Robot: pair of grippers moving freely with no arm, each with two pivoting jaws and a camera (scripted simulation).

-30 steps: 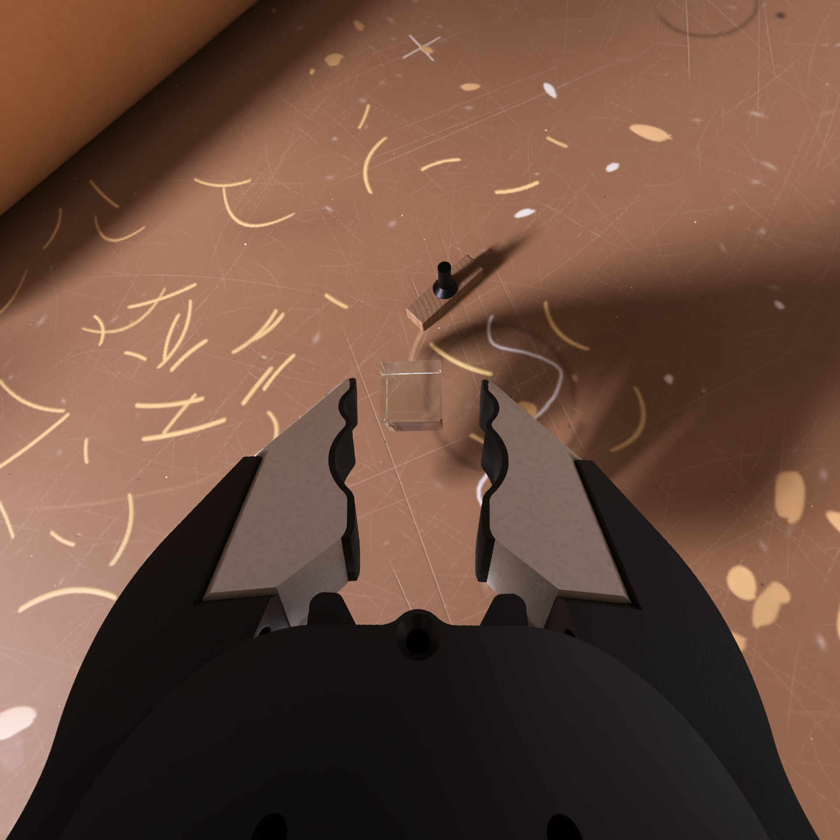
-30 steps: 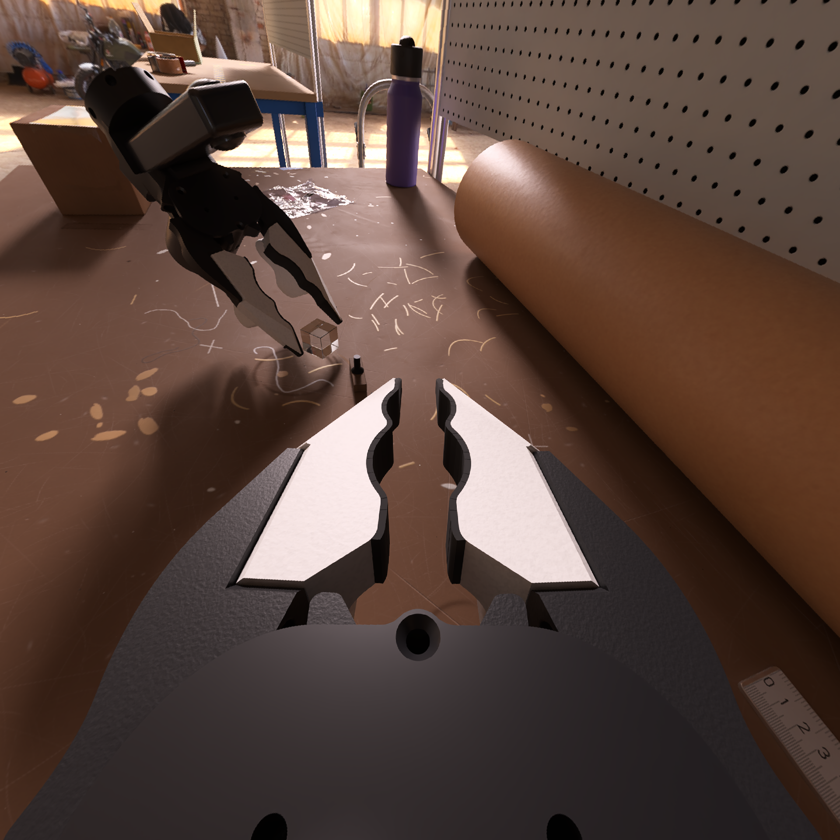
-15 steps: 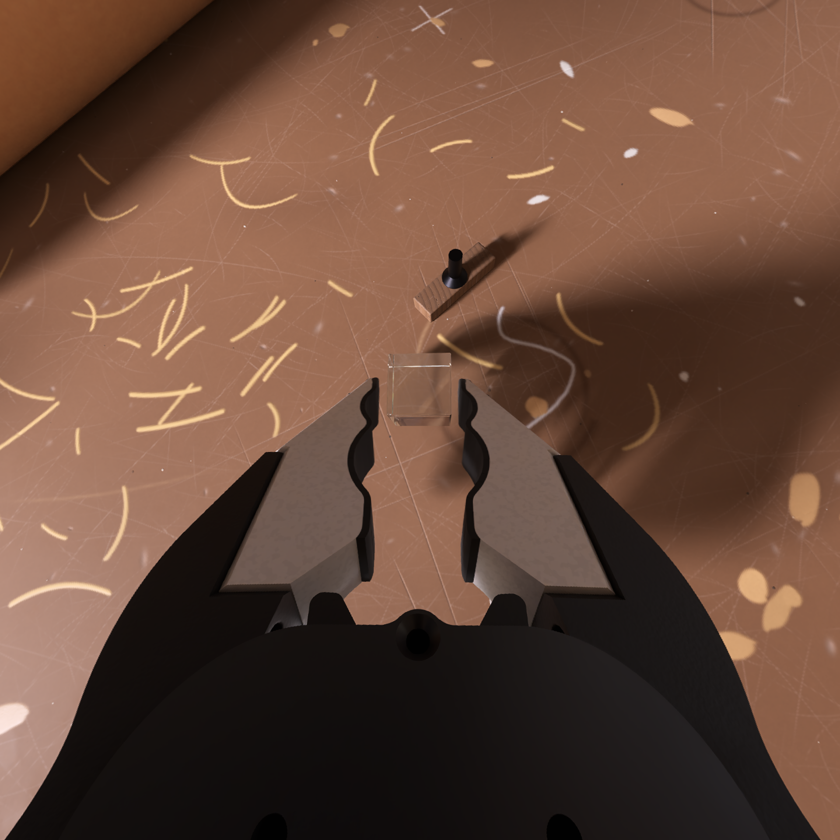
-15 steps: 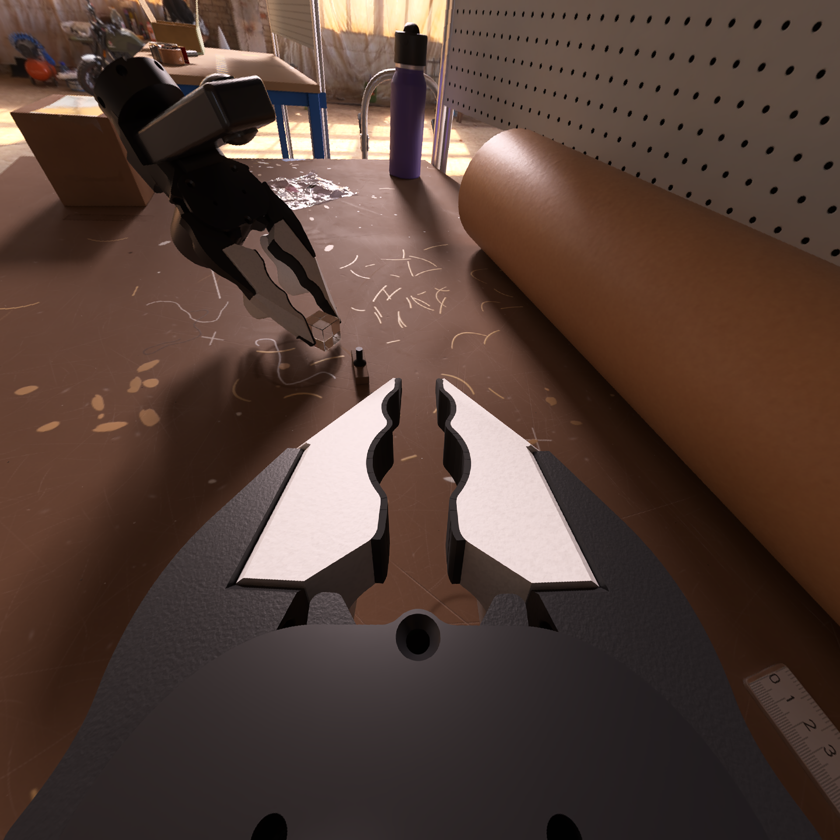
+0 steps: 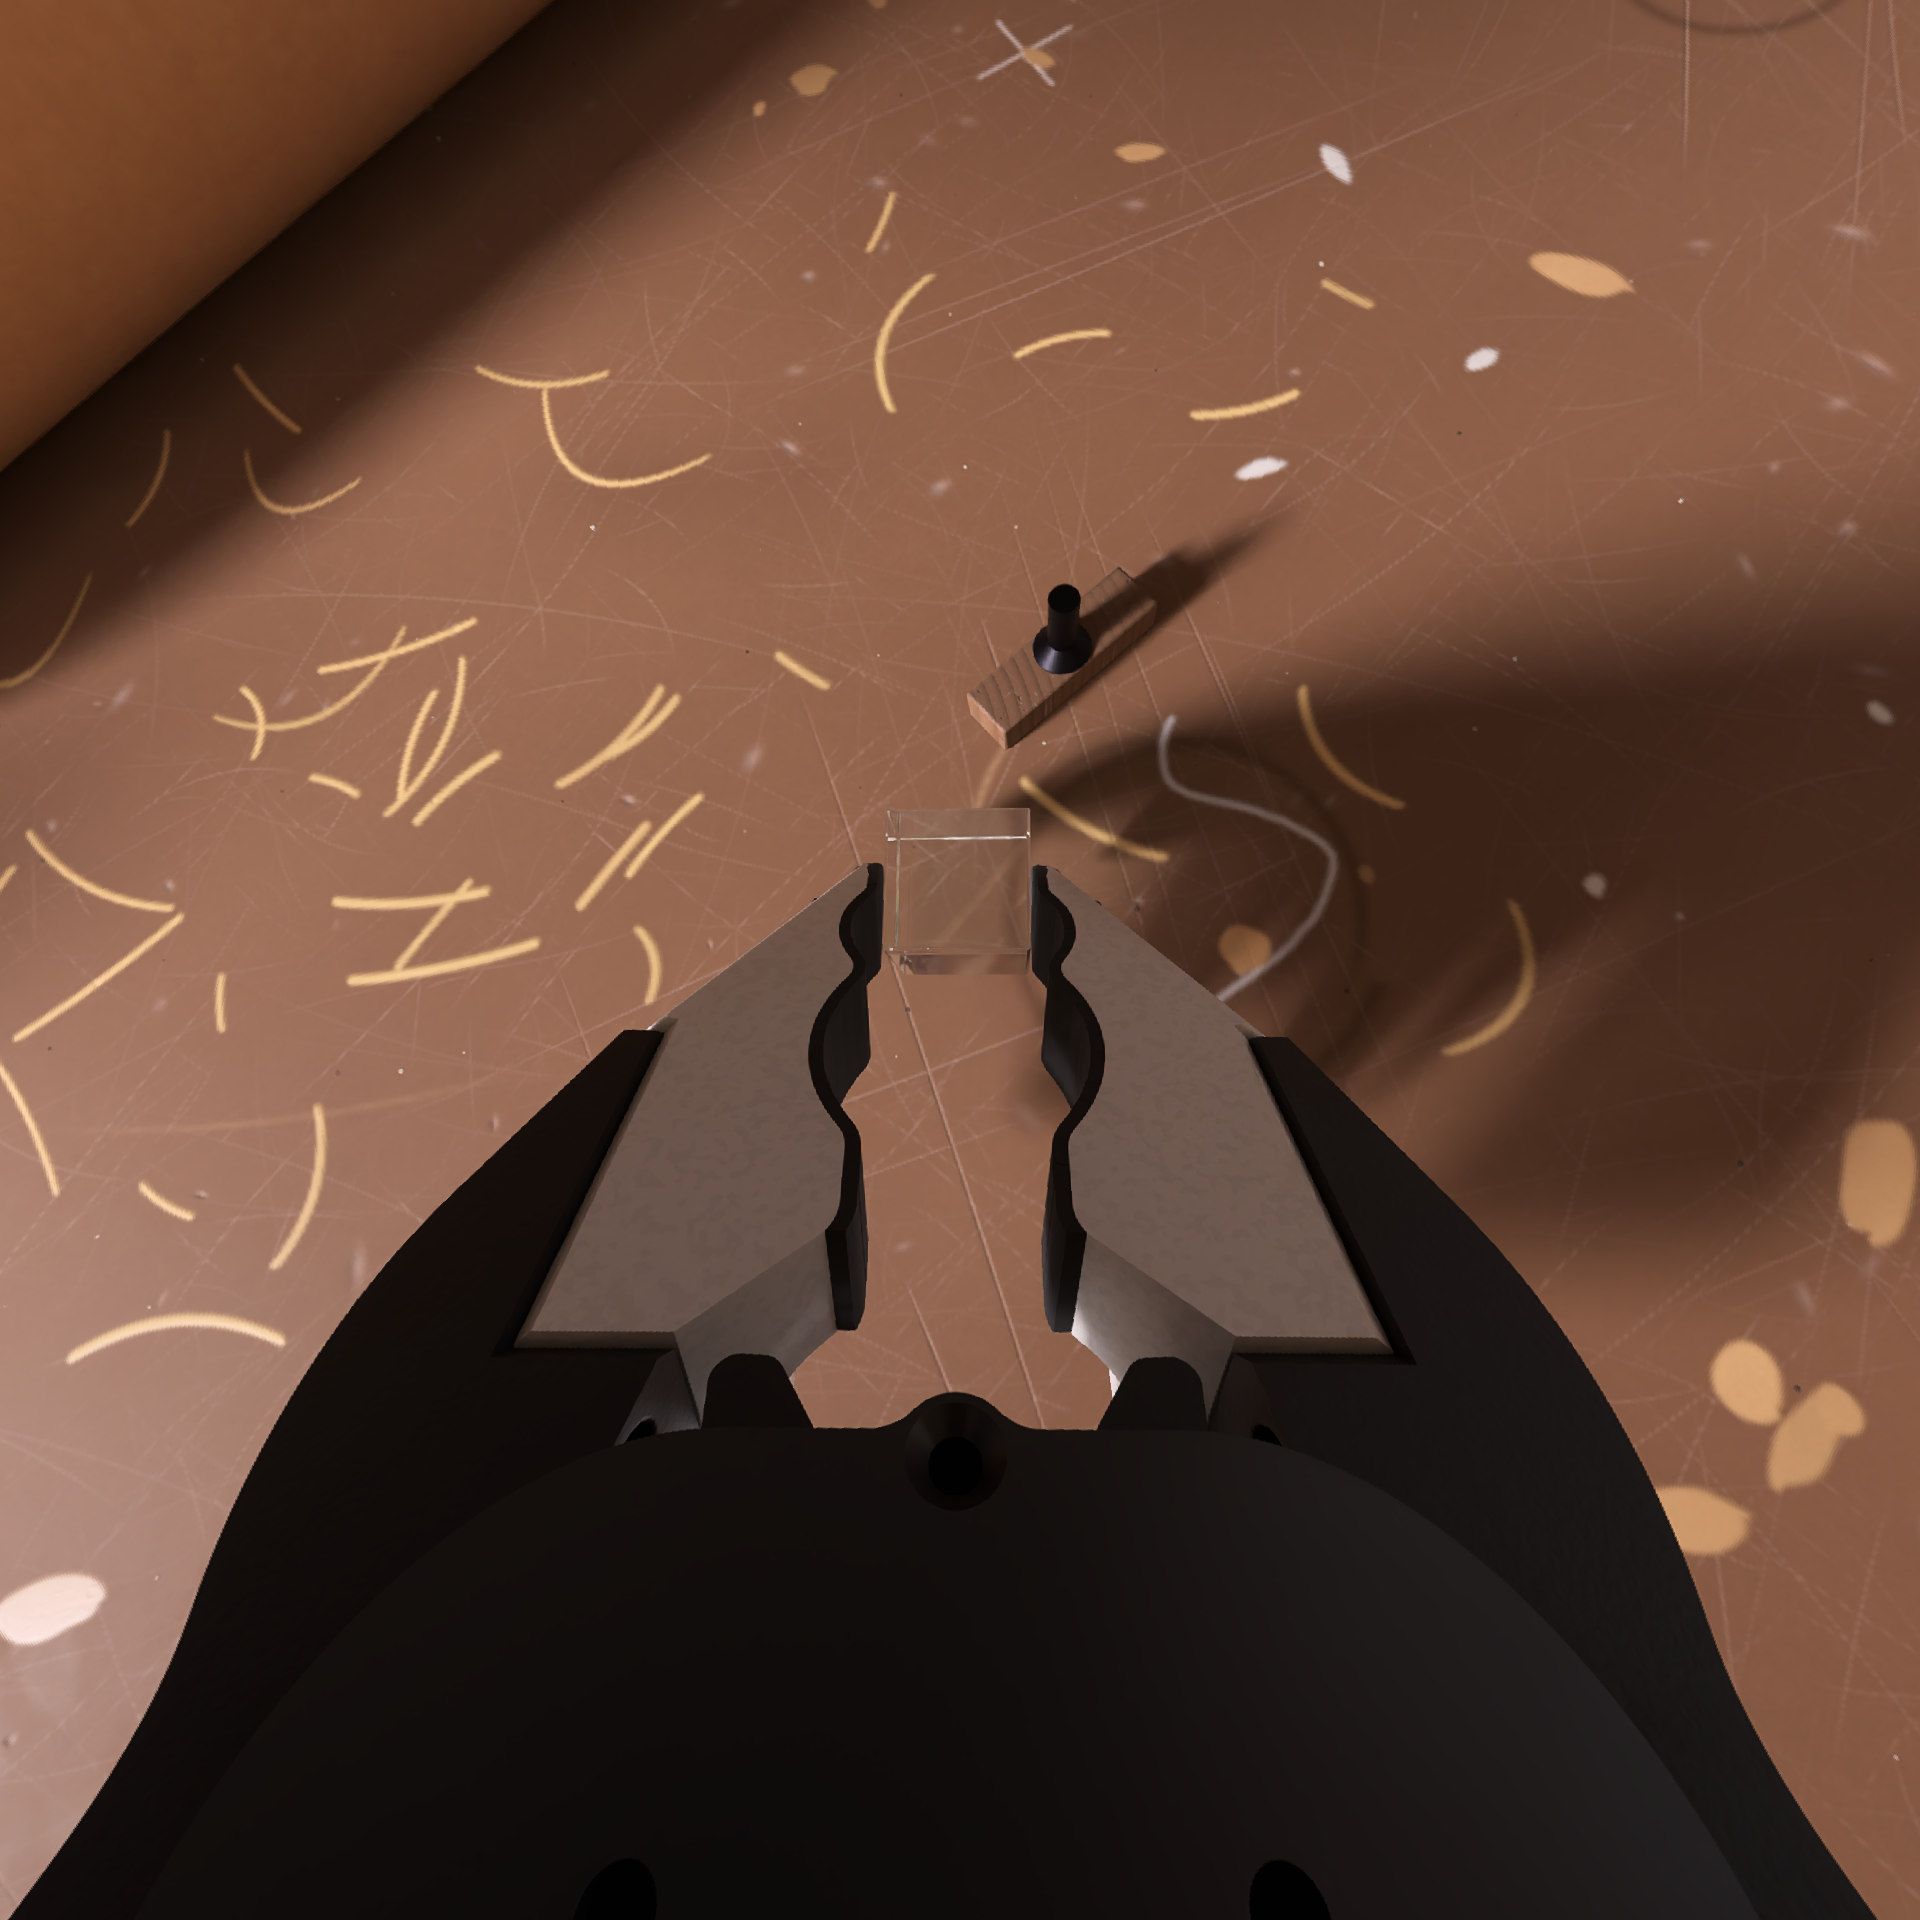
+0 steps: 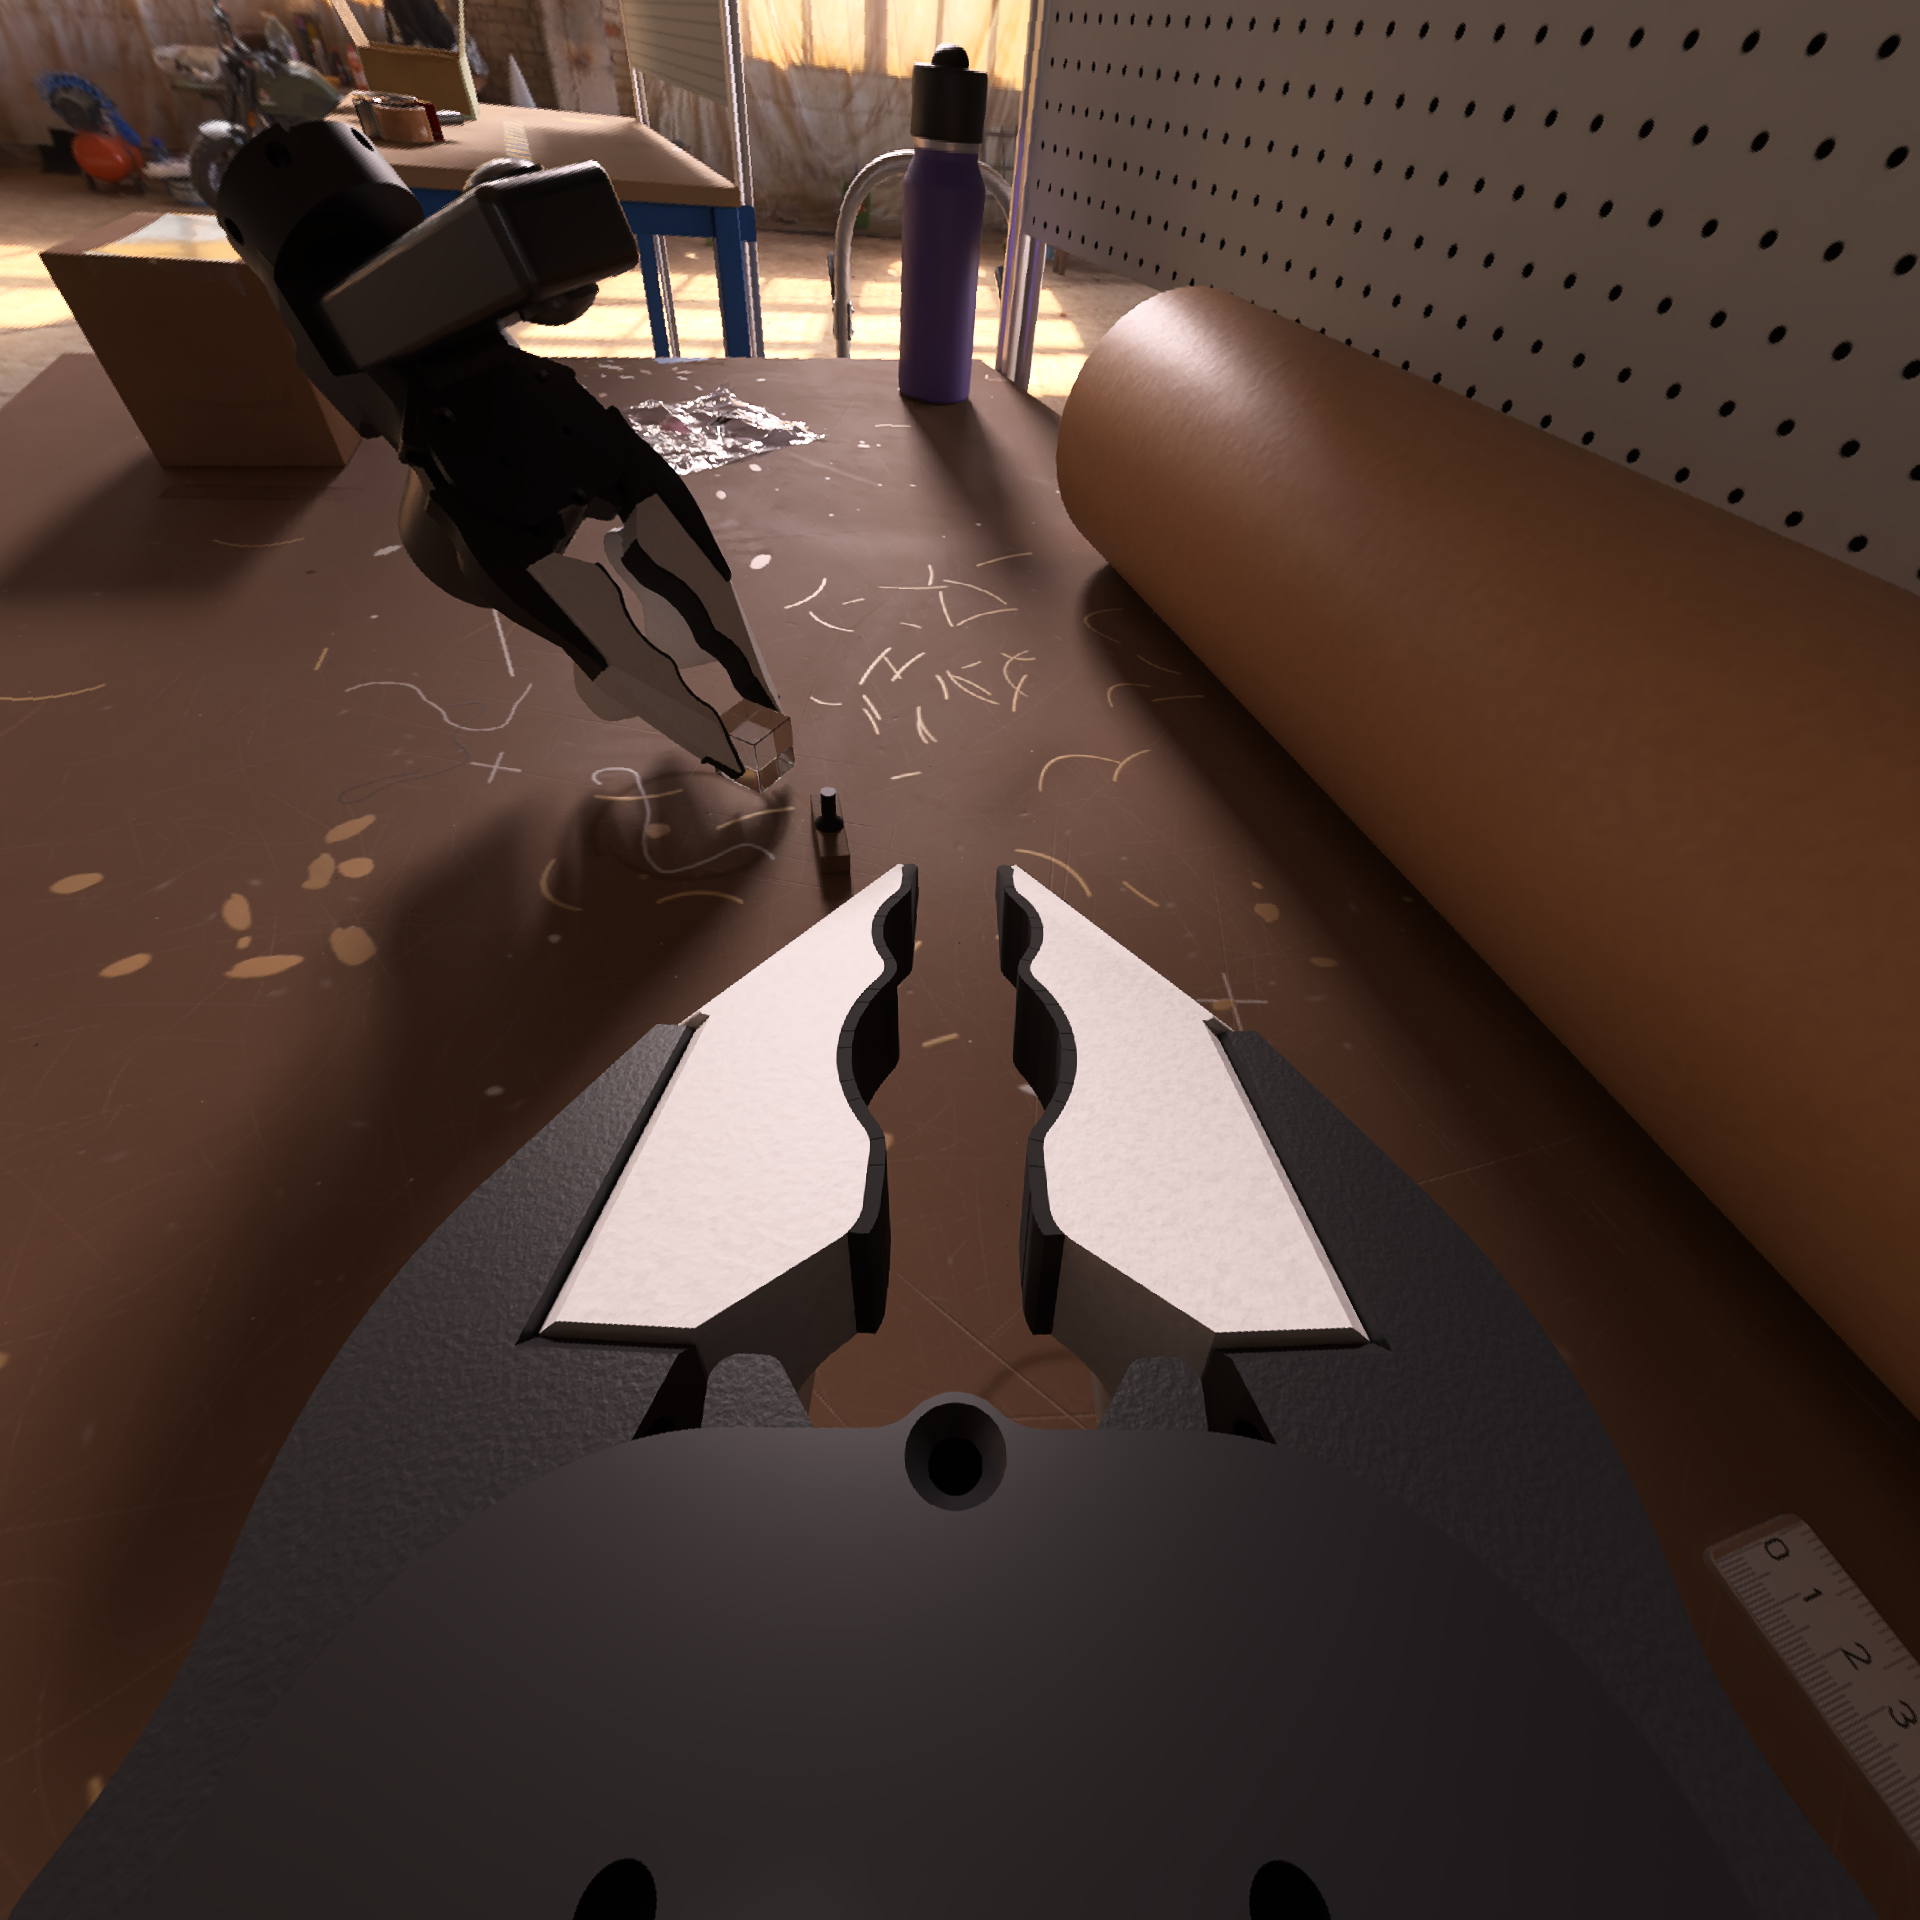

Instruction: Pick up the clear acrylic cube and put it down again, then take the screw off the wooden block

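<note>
Two grippers in view, one working. The left gripper [image 5: 958,904] has its fingertips against both sides of the clear cube [image 5: 961,894], pinching it near its lower half; from the right wrist view the cube [image 6: 764,740] sits at the very tips, at or just off the brown table [image 5: 416,1091] — I cannot tell whether it has left the surface. Step in hand, by my reading: the pick-up of the cube, first half of the task. Just beyond the cube, apart from it, lies the small wooden block [image 5: 1060,670] with the black screw [image 5: 1060,634] standing upright on it, head down, untouched. The right gripper [image 6: 956,883] hangs above the table short of the block [image 6: 831,847], fingers slightly parted, holding nothing. Next move likely calls for a straight, modest lift, then a level set-down clear of the block; the tip-only hold on a slick cube could slip. A large brown paper roll [image 6: 1455,675] flanks the work area.
</note>
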